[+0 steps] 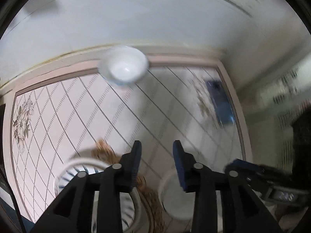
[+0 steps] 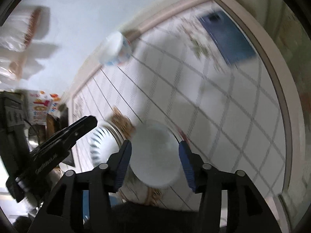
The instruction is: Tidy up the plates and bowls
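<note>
White bowl [image 2: 155, 153] sits on the patterned table [image 2: 223, 101] right between the right gripper [image 2: 155, 159] fingers, jaws spread wide, not touching it as far as I can tell. Left gripper [image 1: 157, 161] hovers with jaws spread too, blue-striped plate [image 1: 70, 176] under it, another bowl [image 1: 124, 67] at the far edge.

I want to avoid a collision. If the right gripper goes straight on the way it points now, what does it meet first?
Most likely the plain white bowl: it sits on the patterned table right between the open jaws of the right gripper. Motion blur makes depth uncertain, so how near the rim is cannot be judged.

White bowl [image 1: 124, 65], blue-striped plate [image 1: 77, 176]
</note>
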